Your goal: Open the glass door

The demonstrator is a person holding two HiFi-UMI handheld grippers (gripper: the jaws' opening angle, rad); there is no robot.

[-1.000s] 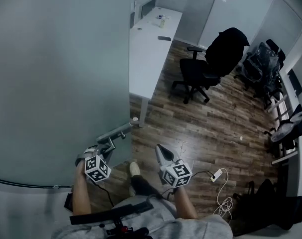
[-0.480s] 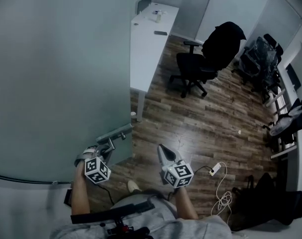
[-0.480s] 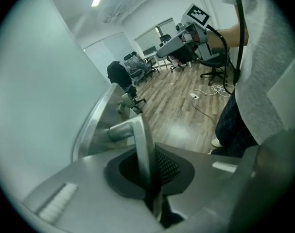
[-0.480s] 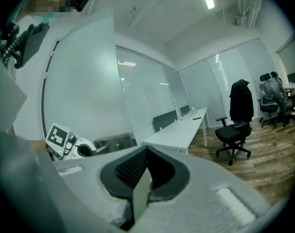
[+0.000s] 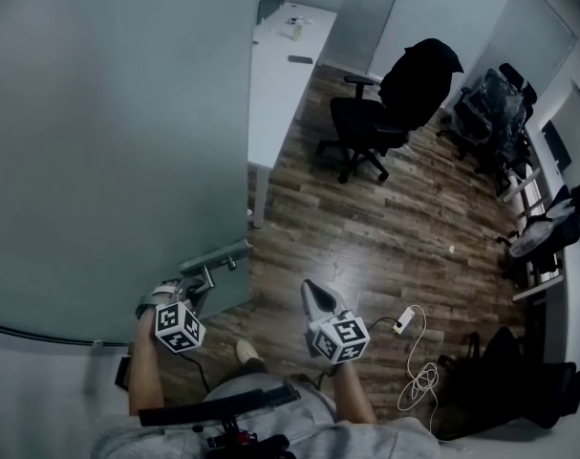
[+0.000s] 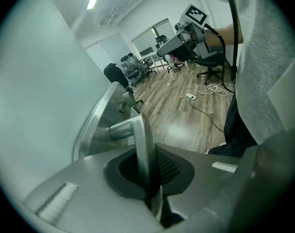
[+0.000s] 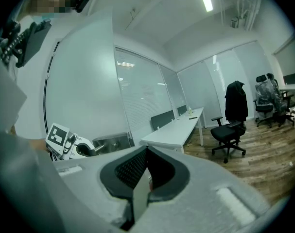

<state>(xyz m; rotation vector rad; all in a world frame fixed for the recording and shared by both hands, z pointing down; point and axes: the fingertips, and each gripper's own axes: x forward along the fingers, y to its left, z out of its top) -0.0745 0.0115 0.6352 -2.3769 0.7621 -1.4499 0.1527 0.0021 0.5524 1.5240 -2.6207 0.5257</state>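
At the near left, the frosted glass door (image 5: 98, 142) fills the left half of the head view. Its right edge stands over the wood floor (image 5: 366, 247), with the room in view past it. A metal lever handle (image 5: 218, 256) juts from the near part of that edge. The left gripper (image 5: 202, 280) is clenched on it. In the left gripper view the black pads (image 6: 169, 169) press against the lever, which runs upright between the jaws and bends left towards the door.

The right gripper (image 5: 315, 299) hangs to the right of the handle, apart from the door and over the floor. Its jaws are closed together with nothing between them.

A white desk (image 5: 275, 75) runs away from the door's edge towards the far wall. A black office chair (image 5: 366, 127) with a dark jacket draped on its back stands to the right of the desk. On the floor just right of the right gripper lies a white power strip (image 5: 402, 320) with a coiled cable. The person's shoe (image 5: 244, 350) shows near, between the two grippers.
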